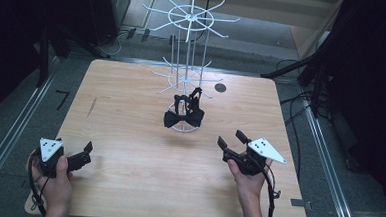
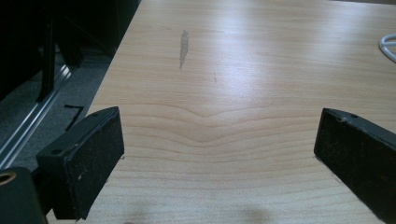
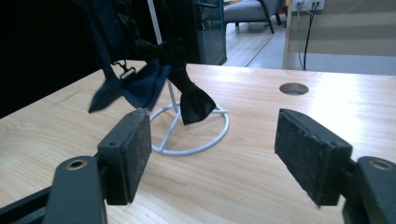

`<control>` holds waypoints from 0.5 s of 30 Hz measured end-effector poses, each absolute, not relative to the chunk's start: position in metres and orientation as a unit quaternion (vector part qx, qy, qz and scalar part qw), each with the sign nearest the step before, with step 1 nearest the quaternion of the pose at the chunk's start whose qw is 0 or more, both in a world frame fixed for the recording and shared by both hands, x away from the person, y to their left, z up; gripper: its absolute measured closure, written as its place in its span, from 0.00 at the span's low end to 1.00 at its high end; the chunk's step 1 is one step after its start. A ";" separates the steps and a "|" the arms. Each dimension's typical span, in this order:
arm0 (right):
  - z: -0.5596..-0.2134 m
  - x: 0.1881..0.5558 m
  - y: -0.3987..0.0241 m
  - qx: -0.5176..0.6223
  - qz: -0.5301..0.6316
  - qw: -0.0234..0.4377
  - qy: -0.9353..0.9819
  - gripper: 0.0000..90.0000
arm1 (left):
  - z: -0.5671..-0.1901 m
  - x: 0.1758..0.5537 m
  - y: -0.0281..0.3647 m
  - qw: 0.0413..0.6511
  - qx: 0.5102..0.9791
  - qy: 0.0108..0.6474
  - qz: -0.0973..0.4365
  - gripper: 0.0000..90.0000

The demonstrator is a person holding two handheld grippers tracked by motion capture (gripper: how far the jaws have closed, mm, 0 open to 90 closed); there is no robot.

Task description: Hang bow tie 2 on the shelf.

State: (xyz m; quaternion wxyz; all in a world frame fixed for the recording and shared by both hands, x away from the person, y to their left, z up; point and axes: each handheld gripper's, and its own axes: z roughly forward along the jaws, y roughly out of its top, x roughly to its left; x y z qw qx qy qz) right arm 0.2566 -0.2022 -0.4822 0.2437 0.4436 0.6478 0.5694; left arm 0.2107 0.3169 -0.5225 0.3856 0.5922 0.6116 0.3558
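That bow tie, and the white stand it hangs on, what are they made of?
The bow tie looks like dark woven fabric, matte with a slight sheen; it drapes in soft folds, and a small metal-looking clasp shows on its strap. The stand seems to be thin wire with a glossy white coating, judging by its slim round rods.

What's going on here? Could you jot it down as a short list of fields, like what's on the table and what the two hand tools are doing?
Table: light wood table
Stand: white wire rack with hooks, on a ring base
Hanging item: black bow tie on the rack's lower hooks
Left gripper: open, nothing between the jaws, low over bare wood
Right gripper: open, nothing between the jaws, pointed toward the bow tie, apart from it
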 end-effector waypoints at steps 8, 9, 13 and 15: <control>-0.492 0.250 -0.219 0.458 0.564 0.241 0.644 0.28 | -0.523 0.211 0.317 0.386 0.592 0.612 0.356 0.03; -0.493 0.249 -0.222 0.460 0.562 0.240 0.644 0.27 | -0.523 0.211 0.317 0.386 0.592 0.612 0.356 0.03; -0.497 0.247 -0.231 0.466 0.555 0.239 0.646 0.24 | -0.523 0.211 0.317 0.386 0.592 0.612 0.356 0.03; -0.498 0.244 -0.235 0.470 0.549 0.242 0.647 0.24 | -0.523 0.211 0.317 0.386 0.592 0.612 0.355 0.03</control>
